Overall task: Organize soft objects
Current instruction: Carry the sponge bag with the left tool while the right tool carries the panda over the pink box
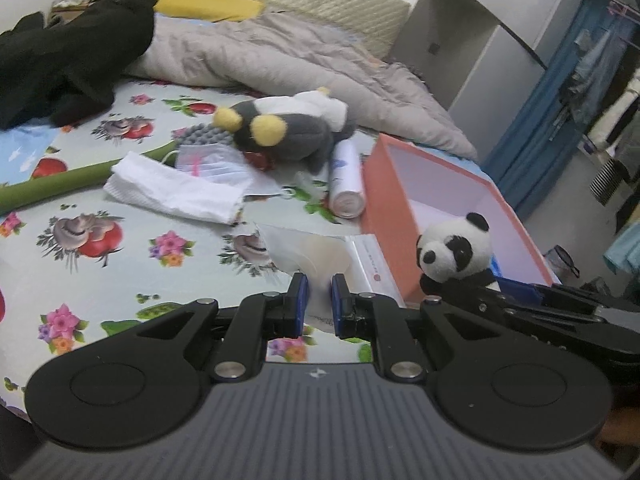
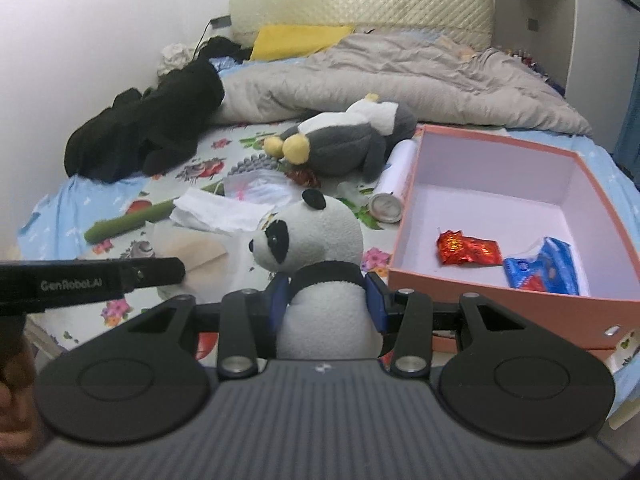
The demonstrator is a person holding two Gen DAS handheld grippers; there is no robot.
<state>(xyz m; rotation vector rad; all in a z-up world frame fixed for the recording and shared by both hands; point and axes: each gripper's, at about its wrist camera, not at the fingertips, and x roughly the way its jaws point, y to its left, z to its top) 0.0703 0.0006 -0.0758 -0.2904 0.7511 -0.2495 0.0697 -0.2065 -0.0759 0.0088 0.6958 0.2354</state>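
My right gripper (image 2: 326,300) is shut on a small plush panda (image 2: 320,264), held upright just left of the pink box (image 2: 440,280); the panda also shows in the left wrist view (image 1: 456,246). My left gripper (image 1: 319,298) hovers empty above a clear plastic bag (image 1: 316,252), its jaws a narrow gap apart. A grey and white plush penguin (image 1: 292,124) with yellow feet lies on the floral bedsheet (image 1: 100,280); it also shows in the right wrist view (image 2: 344,140).
The pink box (image 1: 404,216) holds a red wrapper (image 2: 468,250) and a blue wrapper (image 2: 544,268). A white can (image 1: 346,184), a white cloth (image 1: 176,188), a packet of masks (image 1: 212,162), a green stick (image 1: 60,184), black clothes (image 1: 68,56) and a grey quilt (image 1: 300,60) lie on the bed.
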